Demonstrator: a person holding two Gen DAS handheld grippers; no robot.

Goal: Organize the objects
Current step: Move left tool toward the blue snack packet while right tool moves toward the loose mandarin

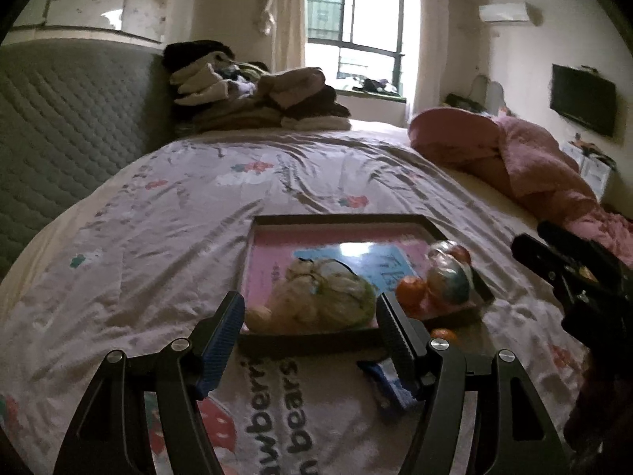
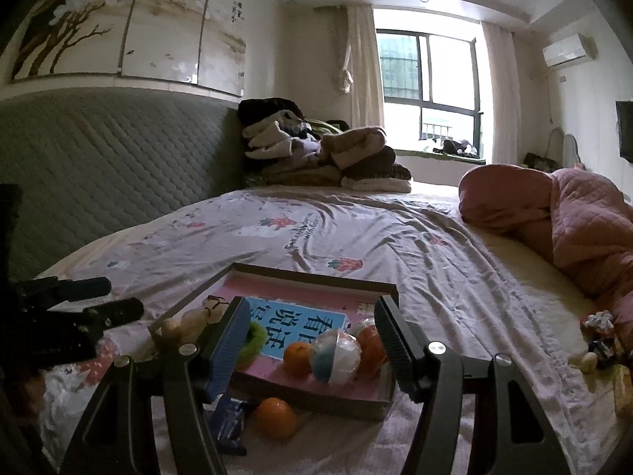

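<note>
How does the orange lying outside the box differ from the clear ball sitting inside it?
The loose orange lies on the bedsheet in front of the box; the clear ball sits inside the box between two other oranges. The loose orange is solid orange all over; the clear ball is see-through plastic with blue and white showing inside. The clear ball looks somewhat bigger. Both are round, and neither is gripped.

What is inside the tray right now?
The tray holds a book, a plush toy, two oranges, a clear ball and something green. The toys cover part of the book; the tray's floor under it is hidden.
</note>
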